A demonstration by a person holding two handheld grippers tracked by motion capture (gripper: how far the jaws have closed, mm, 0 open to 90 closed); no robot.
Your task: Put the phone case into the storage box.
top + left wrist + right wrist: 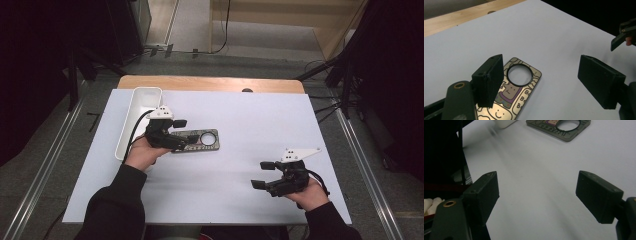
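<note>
The flat card with cartoon doodles and a round black-ringed hole (196, 140) lies face up on the white table sheet (240, 120), just right of the long white tray (131, 120) and well apart from the far edge. The left gripper (184, 131) hovers right over its near end, jaws wide with nothing between the pads; in the left gripper view the card (517, 91) sits partly under 1 pad. This looks like the approach to a pick. Next it needs to come down and get both pads across the card's thin edges, tricky on a flat piece. The right gripper (264, 175) waits near the front right, jaws wide, empty
</note>
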